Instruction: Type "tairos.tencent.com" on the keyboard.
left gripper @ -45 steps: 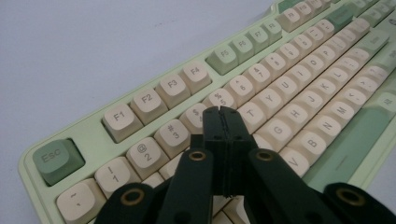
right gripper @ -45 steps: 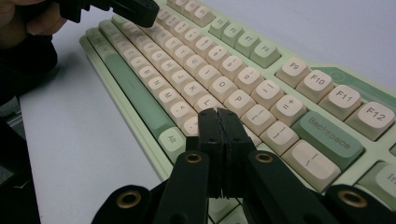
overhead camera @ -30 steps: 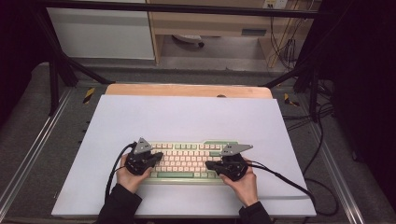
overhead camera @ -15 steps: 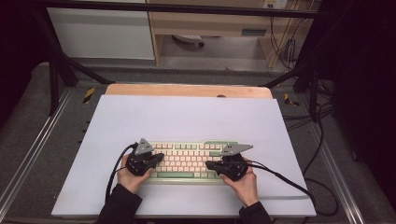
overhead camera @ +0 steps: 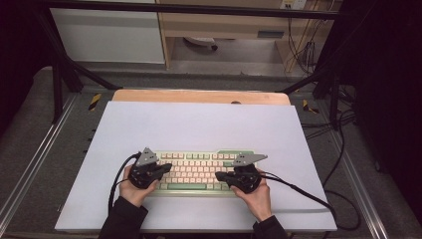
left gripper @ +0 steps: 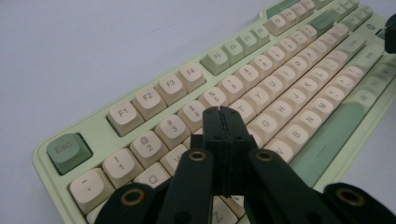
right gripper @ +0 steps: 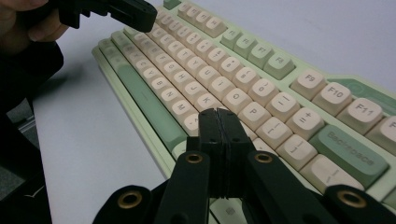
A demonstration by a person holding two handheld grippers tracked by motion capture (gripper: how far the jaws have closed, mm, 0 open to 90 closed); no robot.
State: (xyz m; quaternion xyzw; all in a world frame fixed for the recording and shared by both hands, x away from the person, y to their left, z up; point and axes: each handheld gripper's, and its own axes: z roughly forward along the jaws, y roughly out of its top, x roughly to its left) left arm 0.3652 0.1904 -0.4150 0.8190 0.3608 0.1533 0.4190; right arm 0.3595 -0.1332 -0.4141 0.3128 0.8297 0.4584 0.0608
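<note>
Two closed claws, left claw (overhead camera: 166,167) and right claw (overhead camera: 219,176), hover over the keyboard (overhead camera: 199,168).

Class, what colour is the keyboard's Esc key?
Green, on the Esc key; the left gripper view shows it best.

Right gripper (right gripper: 219,114) low over keyboard (right gripper: 243,79), jaws pressed together, nothing between, tips above cream keys near P. Green space bar (right gripper: 142,95) left of jaws, green Backspace key (right gripper: 350,149) right. Other gripper (right gripper: 133,14) held by hand (right gripper: 28,23) at top left, over far end of keyboard. White tabletop (right gripper: 93,154) beneath.
</note>
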